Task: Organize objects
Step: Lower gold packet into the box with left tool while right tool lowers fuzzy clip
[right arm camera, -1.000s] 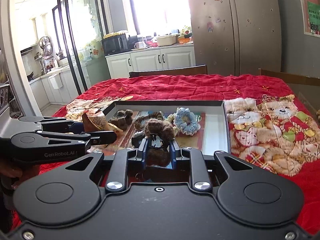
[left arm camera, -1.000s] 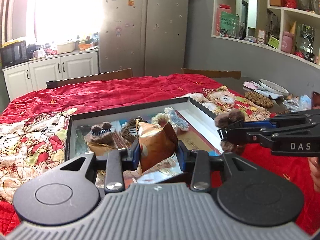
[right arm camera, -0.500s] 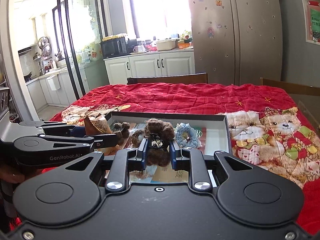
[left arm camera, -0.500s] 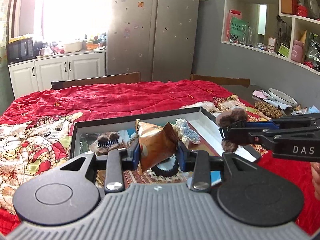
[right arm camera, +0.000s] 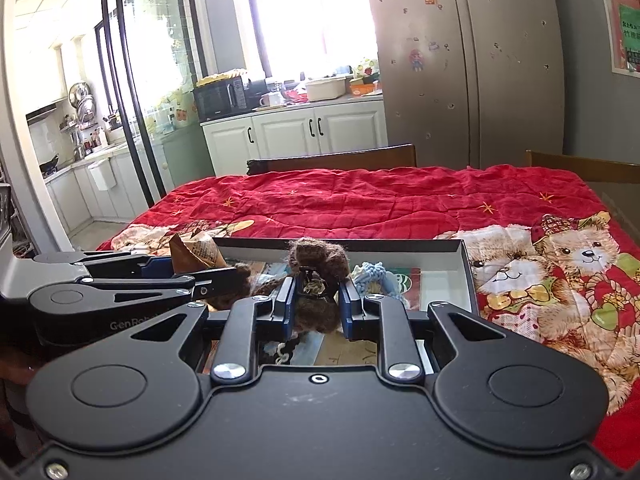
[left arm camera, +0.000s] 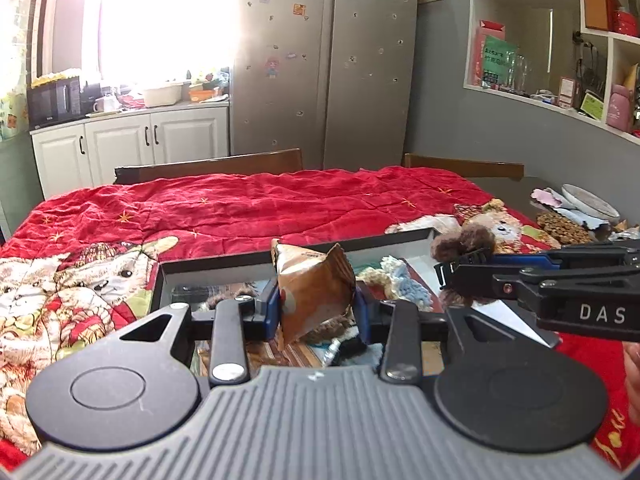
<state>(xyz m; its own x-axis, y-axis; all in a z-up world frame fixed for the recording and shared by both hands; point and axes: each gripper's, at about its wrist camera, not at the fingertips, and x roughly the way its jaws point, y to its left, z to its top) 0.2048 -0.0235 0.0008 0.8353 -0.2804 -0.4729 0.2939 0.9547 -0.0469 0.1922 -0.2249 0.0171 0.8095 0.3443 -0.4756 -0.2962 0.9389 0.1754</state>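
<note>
Steel double-door fridge [left arm camera: 324, 60] against grey wall. Left of fridge: white cabinets [left arm camera: 132, 148], microwave [left arm camera: 54, 100], glaring window [left arm camera: 160, 20]. Right of fridge: white shelving [left arm camera: 560, 40]. Red quilt [left arm camera: 260, 204] before fridge.

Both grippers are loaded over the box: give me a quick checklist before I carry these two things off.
1. Left gripper closed on the brown snack packet: ok.
2. Right gripper closed on the fuzzy brown hair clip: ok.
3. Both loads lifted above the things left in the box: ok.
4. Grippers apart, loads not touching each other: ok.
5. Blue crocheted piece lying in the box, not snagged on the clip: ok.
6. Where each thing should go next: cannot tell; no sorting spot shows on the red blanket.
</note>
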